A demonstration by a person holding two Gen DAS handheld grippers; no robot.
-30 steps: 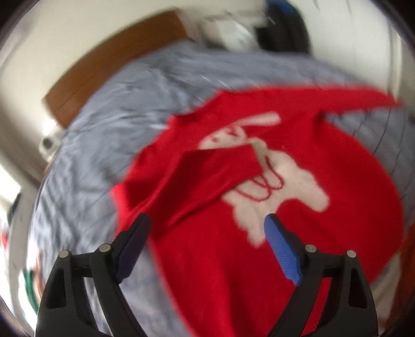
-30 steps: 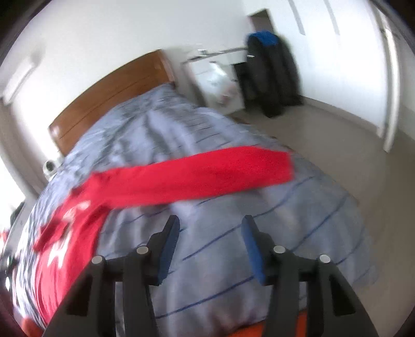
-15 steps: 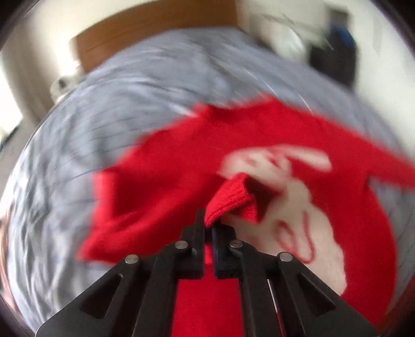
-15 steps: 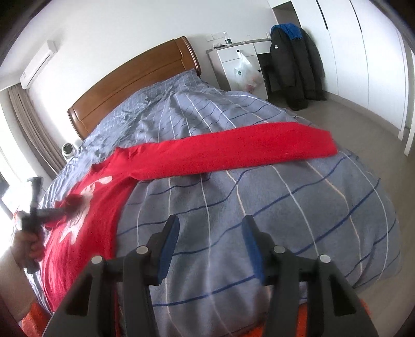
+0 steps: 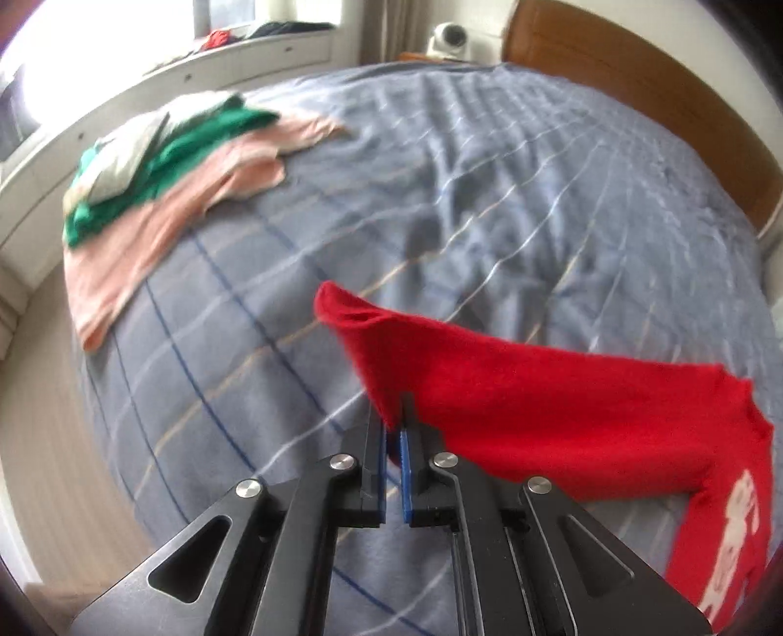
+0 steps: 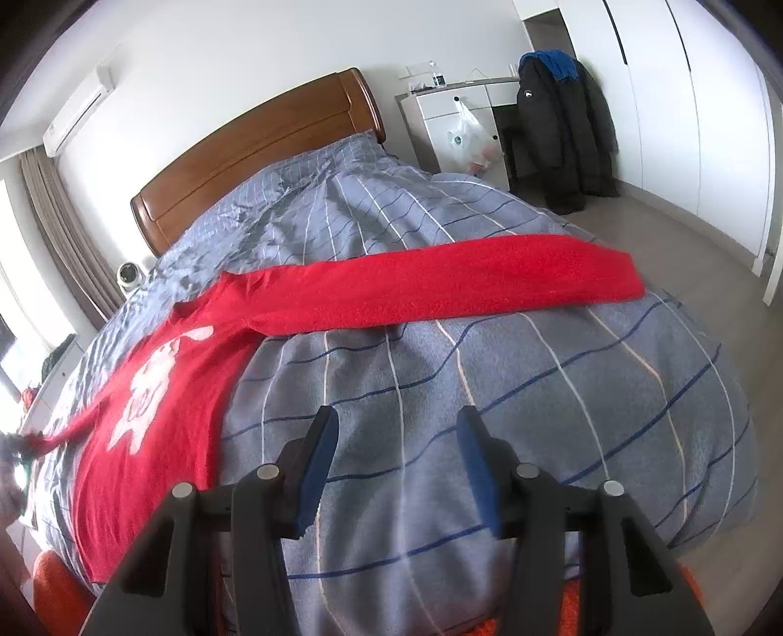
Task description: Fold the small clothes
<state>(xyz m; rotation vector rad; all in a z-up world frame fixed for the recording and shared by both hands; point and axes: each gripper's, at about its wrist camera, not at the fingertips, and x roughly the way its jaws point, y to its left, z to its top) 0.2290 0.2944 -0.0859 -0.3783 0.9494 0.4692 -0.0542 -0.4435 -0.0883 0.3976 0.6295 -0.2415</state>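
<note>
Covering bed, striped grey duvet [image 6: 489, 391], wooden headboard [image 6: 254, 156]

Striped grey bed [image 6: 489, 391] carries red sweater [image 6: 161, 391] (spread flat), clothes pile [image 5: 161, 147]

White-walled bedroom with a wide bed under daylight

A wooden curved headboard [image 6: 254, 161] backs the grey-blue striped duvet [image 6: 489, 391]; a white wall air conditioner [image 6: 78, 115] hangs above brown curtains [image 6: 63, 235]; a white dresser [image 6: 455, 127] stands beside a dark hanging coat [image 6: 558, 132]; white wardrobe doors [image 6: 685, 107] line the pale grey floor [image 6: 685, 230]; a bright window [image 5: 264, 14] sits above a white ledge [image 5: 147, 93].
</note>
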